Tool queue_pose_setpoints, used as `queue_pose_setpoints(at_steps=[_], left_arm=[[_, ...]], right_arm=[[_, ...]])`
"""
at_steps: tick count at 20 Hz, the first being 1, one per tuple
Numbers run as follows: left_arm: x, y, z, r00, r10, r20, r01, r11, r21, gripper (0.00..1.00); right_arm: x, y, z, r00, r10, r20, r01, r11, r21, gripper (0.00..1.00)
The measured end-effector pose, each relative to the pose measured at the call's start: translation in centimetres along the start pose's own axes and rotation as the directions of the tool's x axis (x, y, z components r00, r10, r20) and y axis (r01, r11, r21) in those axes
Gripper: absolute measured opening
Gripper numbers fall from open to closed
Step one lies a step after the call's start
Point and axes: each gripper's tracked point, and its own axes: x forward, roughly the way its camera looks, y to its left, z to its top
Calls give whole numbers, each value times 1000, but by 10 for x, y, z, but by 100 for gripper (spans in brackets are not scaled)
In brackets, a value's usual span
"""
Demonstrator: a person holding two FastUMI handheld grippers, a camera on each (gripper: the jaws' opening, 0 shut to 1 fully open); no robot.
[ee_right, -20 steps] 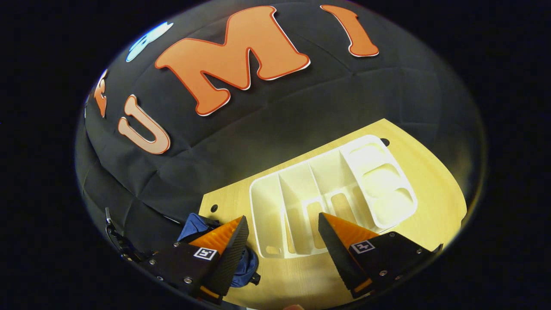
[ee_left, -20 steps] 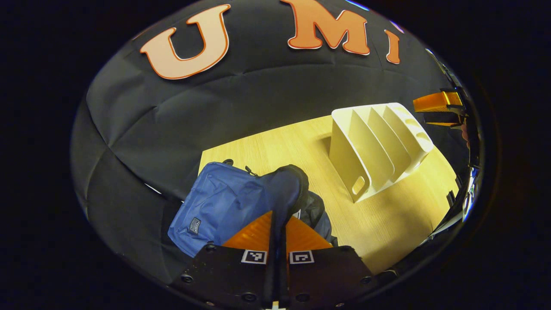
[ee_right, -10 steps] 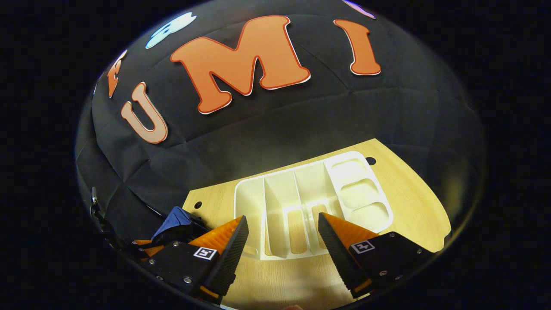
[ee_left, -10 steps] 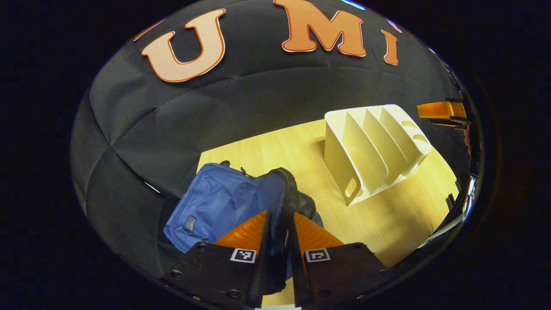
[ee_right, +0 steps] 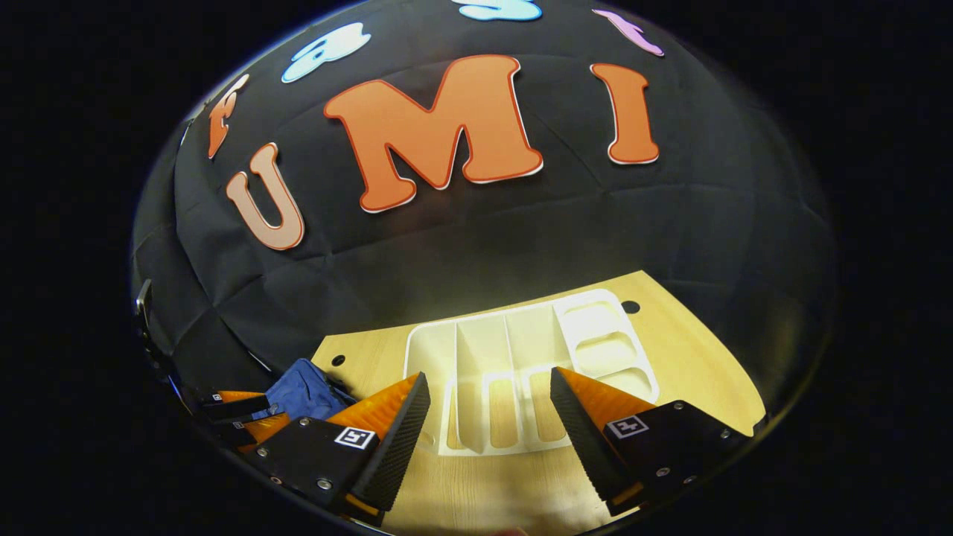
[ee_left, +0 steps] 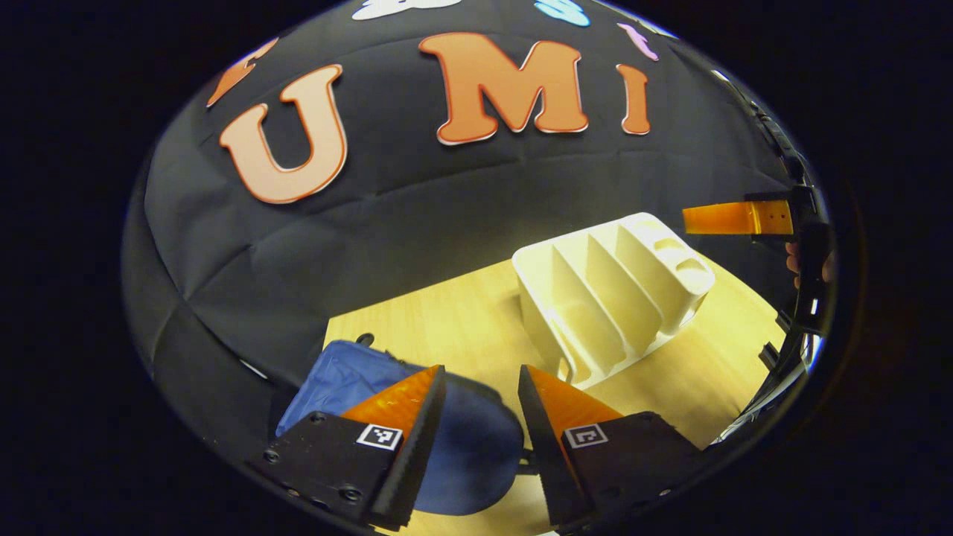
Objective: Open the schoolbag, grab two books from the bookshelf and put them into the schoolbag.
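Observation:
A blue schoolbag (ee_left: 469, 447) lies on the wooden table (ee_left: 461, 335) at the near left, its flap down. My left gripper (ee_left: 480, 387) hangs open just above it, with nothing between its fingers. The white bookshelf (ee_left: 614, 286) stands to the right with bare slots; I see no books. In the right gripper view, my right gripper (ee_right: 488, 387) is open above the near side of the bookshelf (ee_right: 521, 357), holding nothing. The schoolbag (ee_right: 305, 391) lies at the lower left there, with the left gripper (ee_right: 238, 413) over it. The right gripper (ee_left: 744, 218) also appears at the far right of the left gripper view.
Black cloth wall closes the back of the table. Small round holes sit in the table near its back corners (ee_right: 630, 307). A hand (ee_left: 808, 260) holds the right gripper at the far right edge. Bare table lies in front of the bookshelf (ee_left: 670, 380).
My left gripper let go of the schoolbag flap, opened and rose; the flap dropped flat. My right gripper stayed open and pulled back a little from the bookshelf.

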Motion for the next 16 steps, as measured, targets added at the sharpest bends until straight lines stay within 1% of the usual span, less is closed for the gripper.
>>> queue_pose_setpoints(at_steps=[1, 3, 4, 5, 6, 7, 10, 13, 14, 15, 16], left_arm=[[-1, -9, 9, 1000, -15, 25, 14, 1000, 9, 64], [-6, -20, 34, 995, -15, 98, 12, 999, 33, 67], [-9, -24, 49, 989, -12, 146, 5, 999, 45, 74], [-14, -30, 62, 982, -9, 191, 0, 999, 50, 78], [-18, -35, 75, 973, -7, 232, -5, 999, 53, 88], [-23, -36, 87, 962, 3, 275, -18, 998, 53, 90], [-38, -35, 116, 920, 54, 388, -70, 997, 28, 92], [-49, -35, 138, 884, 84, 459, -83, 996, -22, 95], [-54, -33, 145, 870, 98, 483, -93, 995, -35, 100], [-62, -31, 154, 844, 115, 523, -104, 993, -50, 100], [-70, -30, 167, 812, 122, 570, -106, 992, -62, 100]], right_arm=[[-3, -3, 5, 1000, -8, 23, 8, 1000, -7, 97], [-10, -7, 12, 998, -19, 63, 20, 1000, -21, 97], [-14, -10, 17, 996, -24, 83, 27, 999, -29, 97], [-17, -13, 21, 994, -31, 102, 35, 999, -38, 97], [-21, -15, 26, 992, -37, 122, 43, 998, -47, 96], [-24, -17, 30, 989, -44, 142, 53, 997, -54, 96], [-36, -20, 46, 976, -52, 212, 69, 995, -74, 97], [-46, -22, 61, 958, -59, 282, 89, 991, -96, 96], [-50, -22, 66, 951, -58, 304, 95, 989, -109, 96], [-54, -22, 71, 943, -57, 328, 102, 987, -123, 96], [-58, -22, 77, 934, -56, 353, 110, 985, -135, 96]])
